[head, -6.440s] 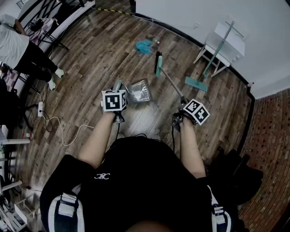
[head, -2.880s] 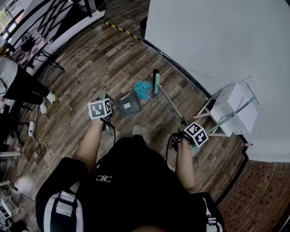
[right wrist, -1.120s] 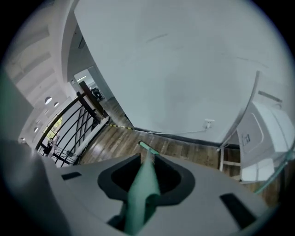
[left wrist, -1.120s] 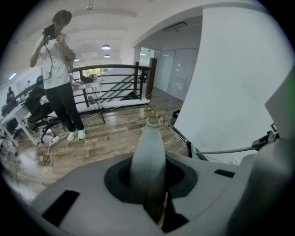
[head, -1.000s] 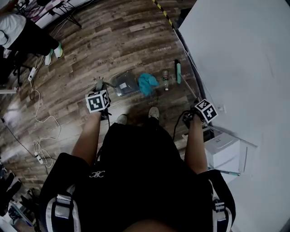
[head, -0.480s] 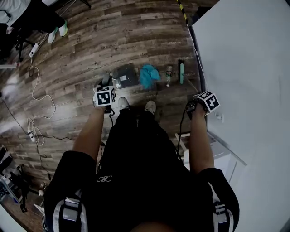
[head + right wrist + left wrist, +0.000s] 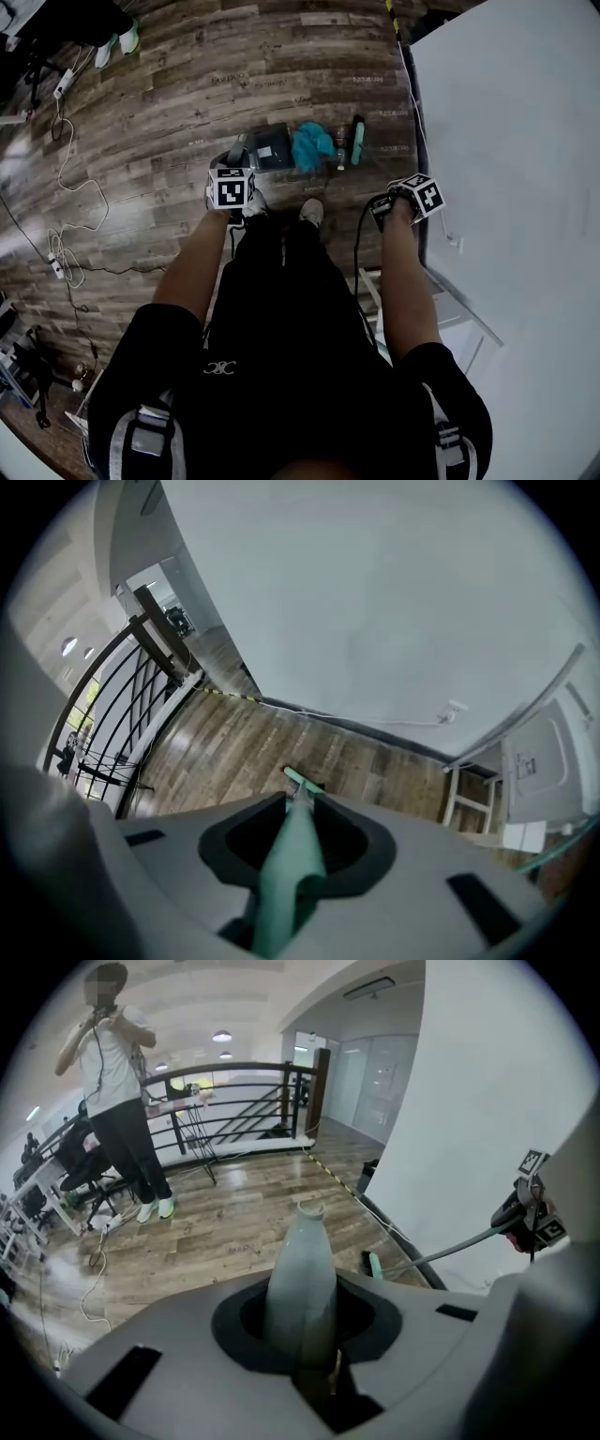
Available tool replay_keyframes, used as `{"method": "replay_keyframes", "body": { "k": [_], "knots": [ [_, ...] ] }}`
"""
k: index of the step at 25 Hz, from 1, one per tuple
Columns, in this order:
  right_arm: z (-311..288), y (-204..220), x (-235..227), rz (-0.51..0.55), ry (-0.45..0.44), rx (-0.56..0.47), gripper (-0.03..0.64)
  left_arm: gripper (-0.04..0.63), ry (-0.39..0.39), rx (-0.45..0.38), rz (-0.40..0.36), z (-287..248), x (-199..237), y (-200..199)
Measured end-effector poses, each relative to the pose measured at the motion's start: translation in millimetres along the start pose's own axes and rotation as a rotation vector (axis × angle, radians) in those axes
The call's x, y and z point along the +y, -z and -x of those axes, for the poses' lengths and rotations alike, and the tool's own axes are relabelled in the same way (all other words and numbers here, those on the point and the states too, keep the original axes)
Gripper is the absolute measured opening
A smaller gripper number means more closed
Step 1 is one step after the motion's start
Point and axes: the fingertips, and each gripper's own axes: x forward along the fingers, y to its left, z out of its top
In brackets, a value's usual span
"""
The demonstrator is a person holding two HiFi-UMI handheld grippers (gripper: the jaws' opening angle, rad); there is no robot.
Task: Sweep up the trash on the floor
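1. Left gripper (image 7: 232, 180): jaws closed on the grey dustpan handle (image 7: 302, 1269), which runs forward between them.
2. Right gripper (image 7: 396, 199): jaws closed on the teal broom shaft (image 7: 292, 855). The shaft runs down to the broom head (image 7: 357, 141) on the floor (image 7: 169, 112), near the white wall (image 7: 506, 141).
3. Trash (image 7: 312, 147): a teal crumpled wad on the floor, ahead of both grippers and apart from both. It lies between the dustpan (image 7: 270, 148) on its left and the broom head on its right, just beside the dustpan mouth.
4. A small item lies between trash and broom head; its type cannot be made out.
5. Dustpan: rests on the floor. Its contents cannot be made out.
6. A person (image 7: 122, 1101) stands well apart, by the railing.
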Motion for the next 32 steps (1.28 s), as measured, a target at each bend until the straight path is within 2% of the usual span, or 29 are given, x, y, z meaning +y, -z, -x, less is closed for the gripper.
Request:
{"method": "replay_keyframes", "body": {
  "k": [13, 20, 28, 32],
  "knots": [
    [3.6, 82.5, 50.7, 0.017, -0.034, 0.086, 0.100, 0.068, 0.082, -0.012, -0.002, -4.3, 0.8, 7.6],
    [5.7, 141.4, 73.7, 0.075, -0.090, 0.199, 0.100, 0.069, 0.125, -0.012, 0.011, -1.3, 2.0, 22.0],
    [10.6, 190.6, 102.7, 0.291, -0.111, 0.283, 0.098, 0.069, 0.124, -0.036, 0.053, -2.8, 29.4, 28.5],
    [22.2, 220.9, 104.0, 0.335, -0.165, 0.362, 0.098, 0.069, 0.122, -0.046, 0.063, -1.1, 35.0, 30.3]
  ]
}}
